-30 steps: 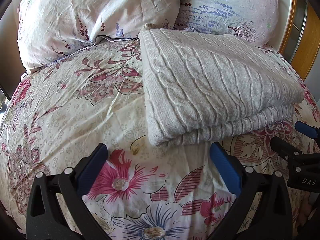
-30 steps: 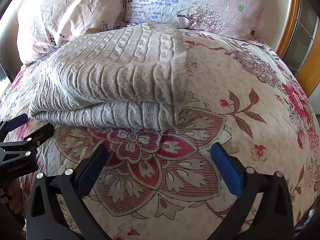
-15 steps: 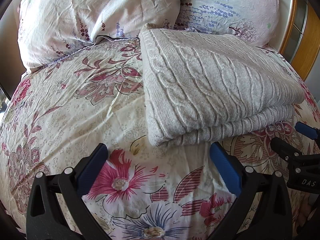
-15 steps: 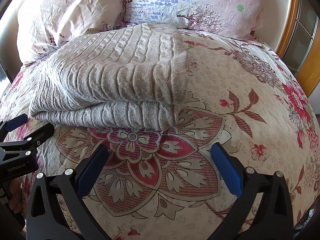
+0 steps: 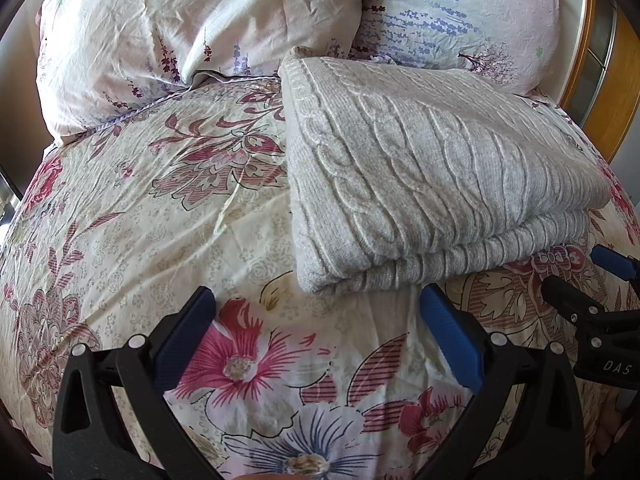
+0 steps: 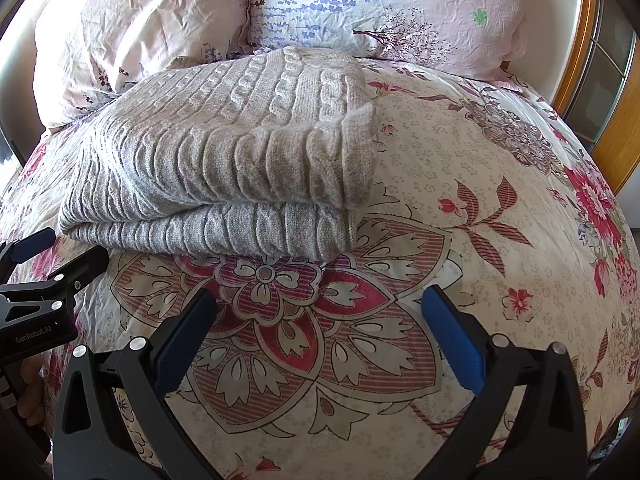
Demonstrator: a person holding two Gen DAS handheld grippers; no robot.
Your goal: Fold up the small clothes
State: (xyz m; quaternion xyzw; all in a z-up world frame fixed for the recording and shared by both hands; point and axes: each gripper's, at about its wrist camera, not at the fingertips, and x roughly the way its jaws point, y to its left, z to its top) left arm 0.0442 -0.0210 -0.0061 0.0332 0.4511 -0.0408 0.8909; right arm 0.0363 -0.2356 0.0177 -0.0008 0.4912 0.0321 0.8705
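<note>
1. The bed (image 5: 140, 220) fills both views, spread with a floral cover.
2. Two pillows (image 5: 200, 28) sit side by side at the head, one pinkish, one with lavender print (image 6: 360, 4).
3. The sweater (image 5: 432, 172), grey cable knit, lies folded in a neat stack on the cover, its far edge against the pillows.
4. Left gripper (image 5: 320, 336) hovers just short of the sweater's near left corner, jaws spread wide, nothing between them.
5. Right gripper (image 6: 320, 332) sits over the red flower print, just before the sweater's front edge, jaws also wide apart and empty.
</note>
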